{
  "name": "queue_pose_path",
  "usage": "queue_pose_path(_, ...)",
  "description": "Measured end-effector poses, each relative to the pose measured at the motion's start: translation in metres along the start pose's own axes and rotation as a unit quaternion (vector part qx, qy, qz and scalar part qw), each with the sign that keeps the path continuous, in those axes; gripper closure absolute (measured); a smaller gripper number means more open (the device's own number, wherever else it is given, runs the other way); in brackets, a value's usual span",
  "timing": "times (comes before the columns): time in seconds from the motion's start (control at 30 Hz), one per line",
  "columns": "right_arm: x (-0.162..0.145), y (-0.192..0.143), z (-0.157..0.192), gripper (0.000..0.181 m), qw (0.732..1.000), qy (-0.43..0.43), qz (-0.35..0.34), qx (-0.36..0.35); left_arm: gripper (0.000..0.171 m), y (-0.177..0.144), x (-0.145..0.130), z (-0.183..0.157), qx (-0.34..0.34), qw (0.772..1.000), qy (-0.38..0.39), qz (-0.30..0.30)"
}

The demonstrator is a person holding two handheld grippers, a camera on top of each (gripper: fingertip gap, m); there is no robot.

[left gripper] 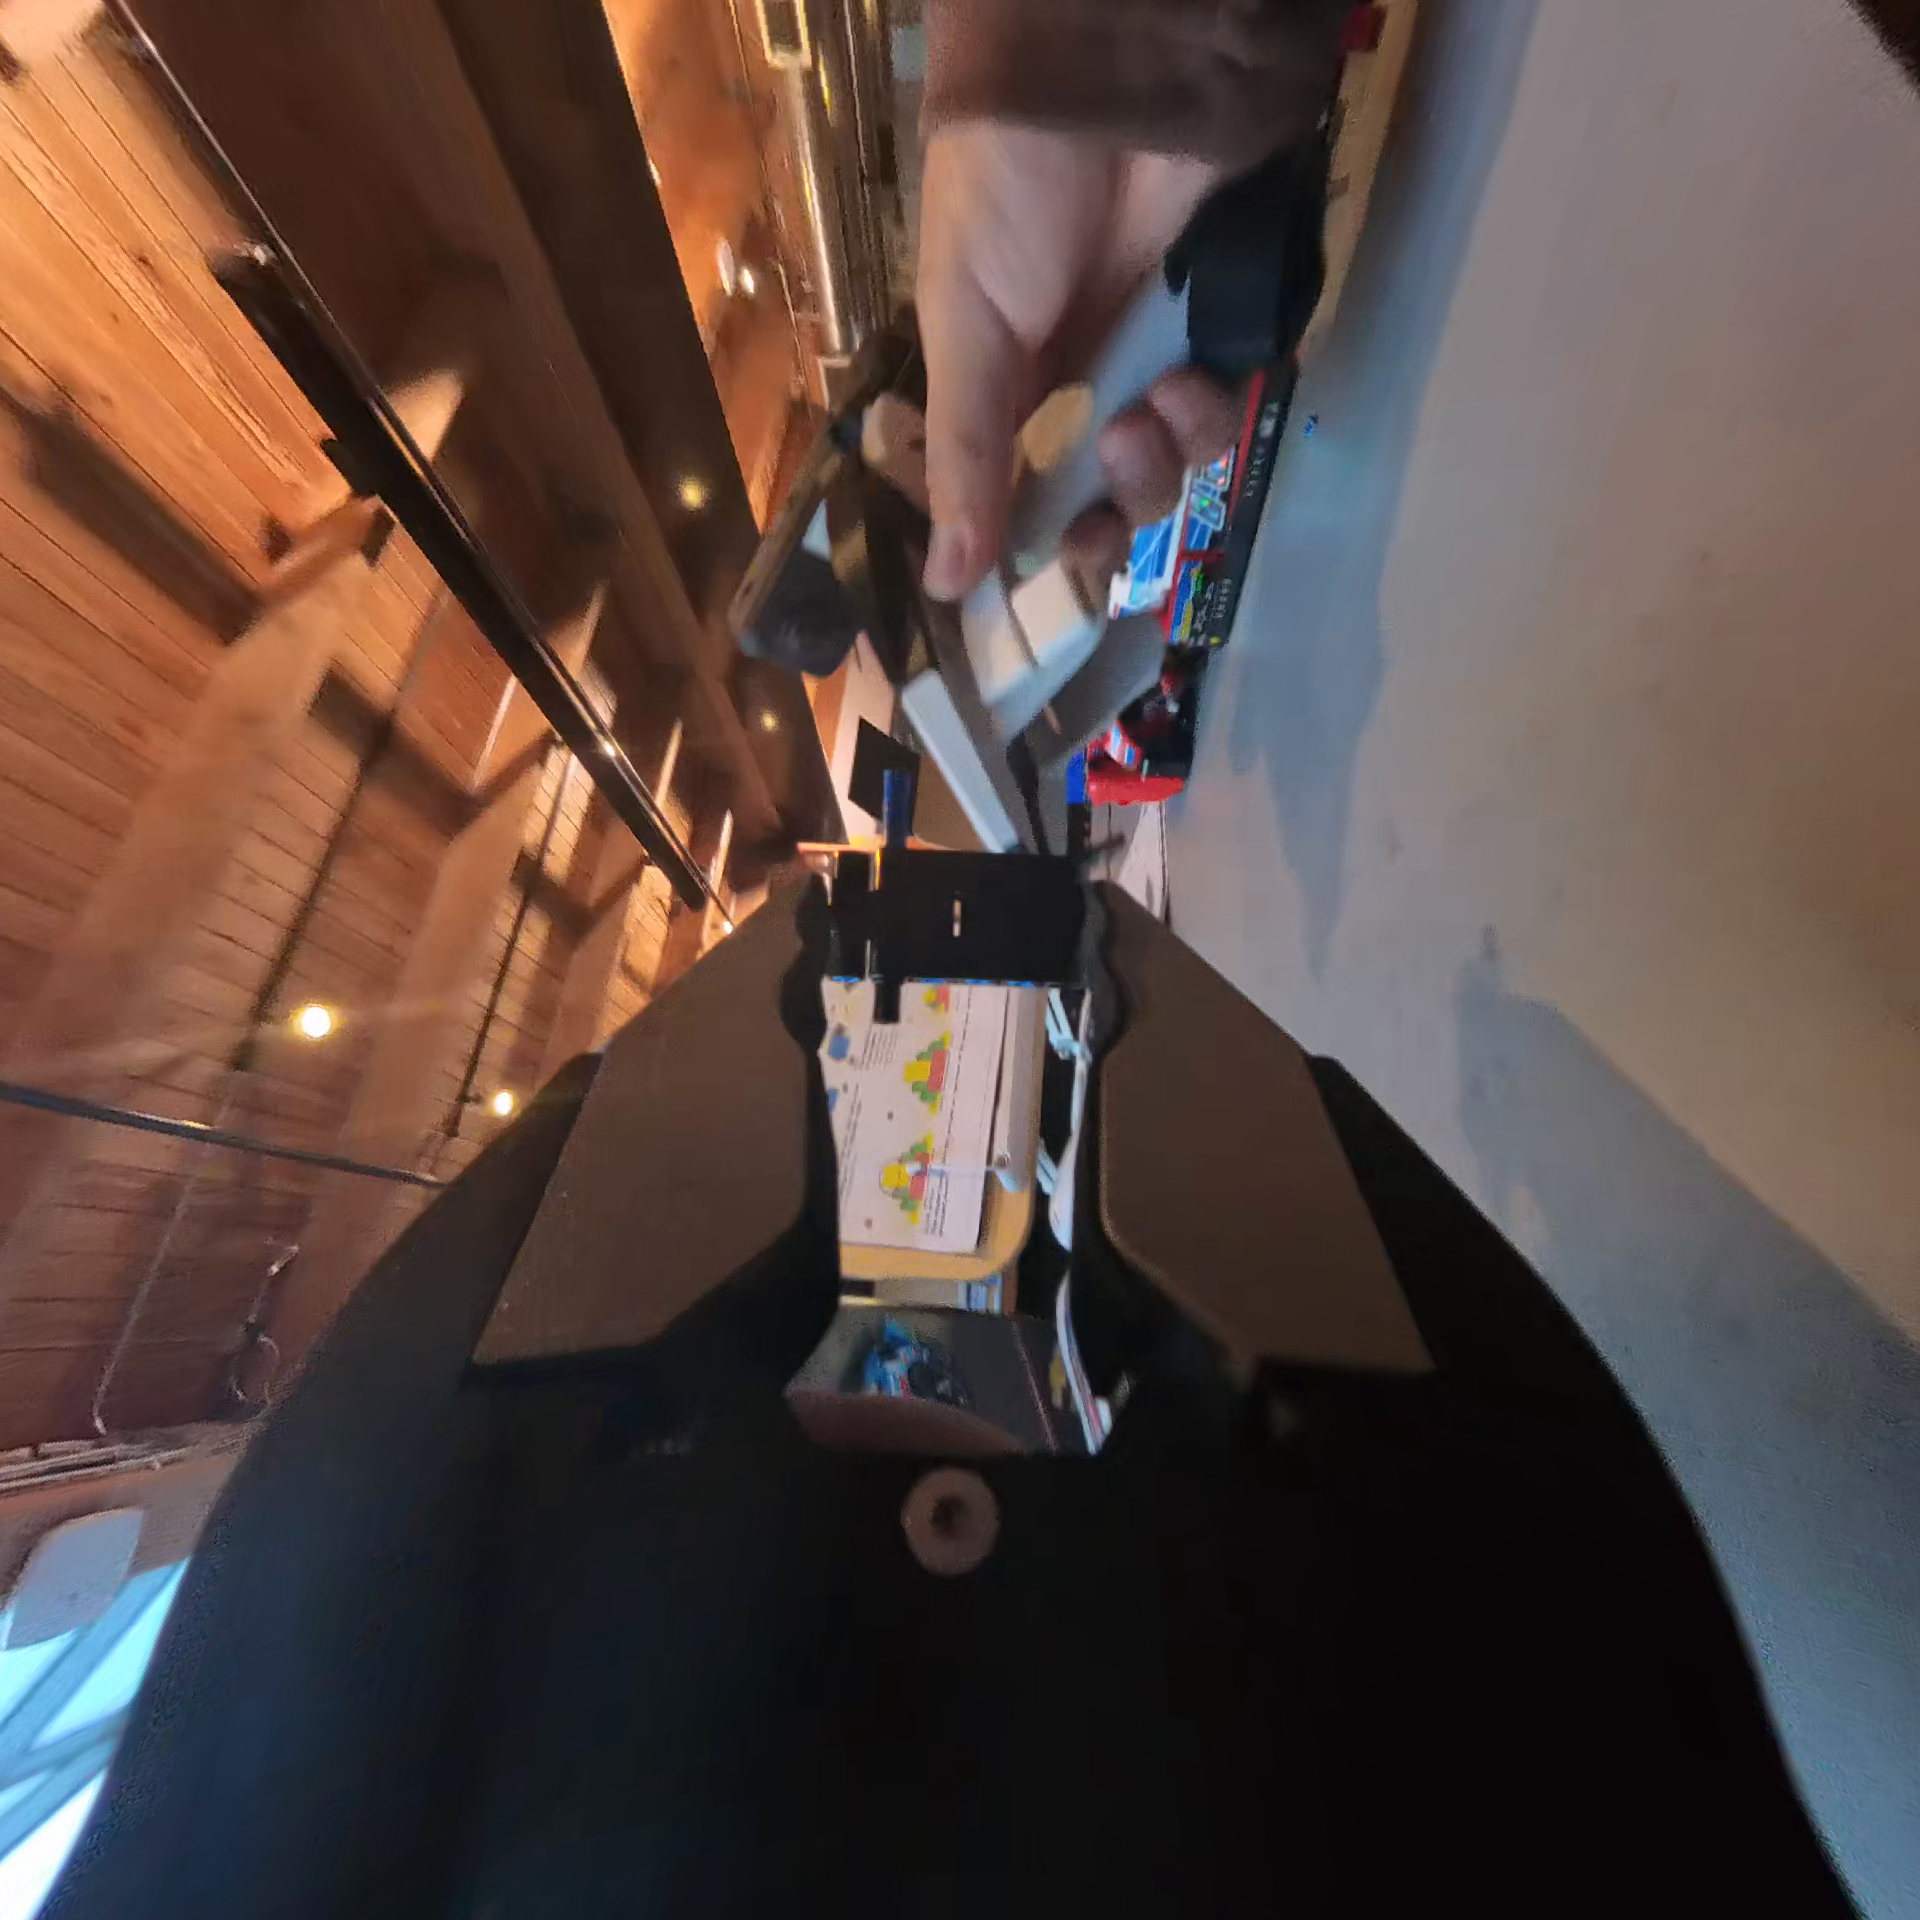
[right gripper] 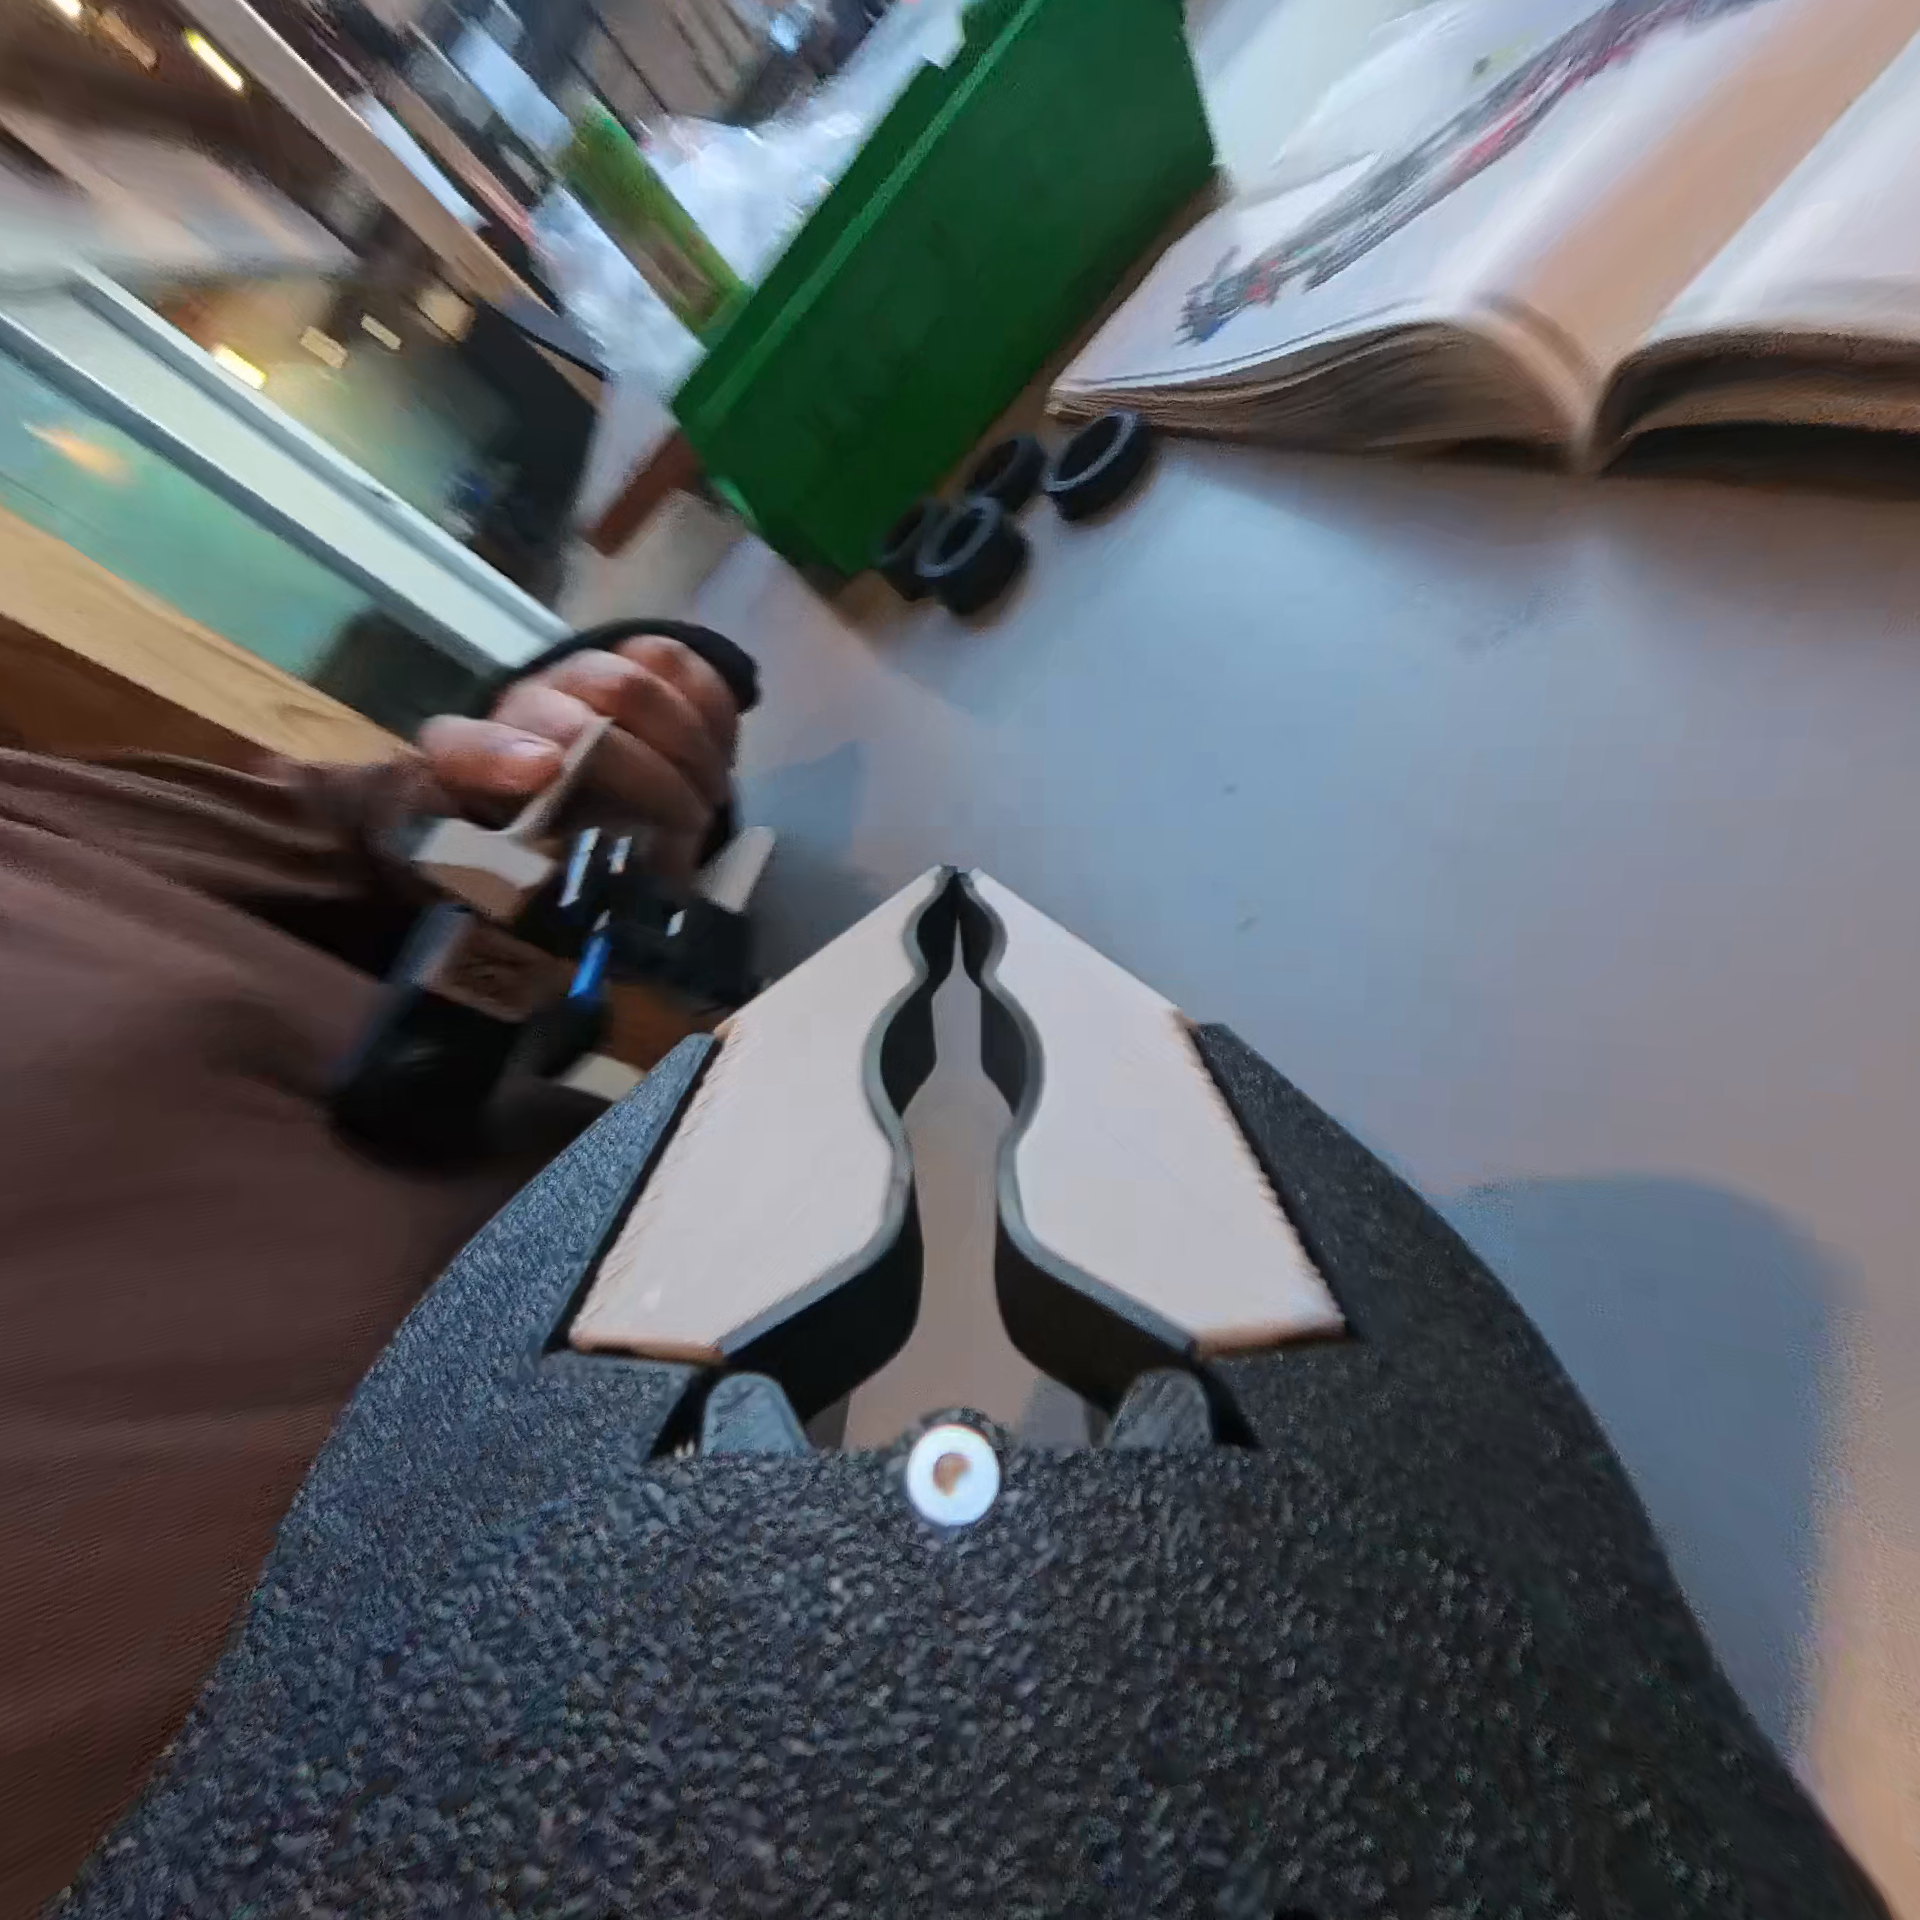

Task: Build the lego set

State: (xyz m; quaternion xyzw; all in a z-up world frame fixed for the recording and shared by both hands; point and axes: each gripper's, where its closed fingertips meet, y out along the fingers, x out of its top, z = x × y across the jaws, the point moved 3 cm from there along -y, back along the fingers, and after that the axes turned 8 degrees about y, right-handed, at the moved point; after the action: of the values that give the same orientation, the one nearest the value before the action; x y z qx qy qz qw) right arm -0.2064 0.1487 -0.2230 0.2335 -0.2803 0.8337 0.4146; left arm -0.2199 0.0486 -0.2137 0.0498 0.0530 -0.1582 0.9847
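Note:
My left gripper (left gripper: 956, 925) is shut on a black lego assembly (left gripper: 971, 920) with a blue pin, held up in the air; the view is rolled sideways and blurred. The other gripper (left gripper: 1039, 644), held by a hand, hangs in front of it. In the right wrist view my right gripper (right gripper: 956, 878) is shut and empty, its tips touching above the grey table (right gripper: 1403, 779). The left gripper with the black assembly (right gripper: 665, 925) shows at the left of that view, in a hand over a brown sleeve.
A green bin (right gripper: 935, 291) stands at the back of the table, with several black tyres (right gripper: 977, 540) beside it. An open instruction book (right gripper: 1507, 270) lies at the right. A partly built red and black model (left gripper: 1195, 582) sits on the table. Another booklet (left gripper: 914, 1112) lies beyond the left gripper. The gap from one gripper's tips to the other's is roughly 7 cm.

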Motion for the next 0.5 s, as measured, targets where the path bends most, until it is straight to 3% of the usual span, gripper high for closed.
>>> queue_pose_path(0.1, 0.005, 0.019, -0.014, 0.181, 0.983, -0.130, 0.022, -0.127, 0.126, 0.013, 0.000, -0.018, -0.016, 1.000, 0.026, -0.005)
queue_pose_path(0.2, 0.002, 0.038, -0.001, 0.181, 0.967, -0.210, 0.034, -0.138, 0.125, 0.030, -0.016, -0.035, -0.047, 0.997, 0.048, 0.036)
queue_pose_path(0.23, -0.001, 0.042, -0.001, 0.181, 0.962, -0.228, 0.040, -0.143, 0.114, 0.034, -0.022, -0.037, -0.047, 0.996, 0.051, 0.054)
queue_pose_path(0.33, -0.010, 0.046, 0.002, 0.181, 0.966, -0.224, 0.064, -0.110, 0.081, 0.039, -0.033, -0.041, -0.085, 0.994, 0.001, 0.067)
queue_pose_path(0.4, -0.013, 0.045, 0.006, 0.181, 0.974, -0.201, 0.062, -0.079, 0.075, 0.036, -0.032, -0.037, -0.099, 0.993, -0.029, 0.055)
queue_pose_path(0.5, -0.016, 0.039, -0.002, 0.181, 0.976, -0.190, 0.062, -0.091, 0.071, 0.025, -0.029, -0.036, -0.146, 0.983, -0.100, 0.046)
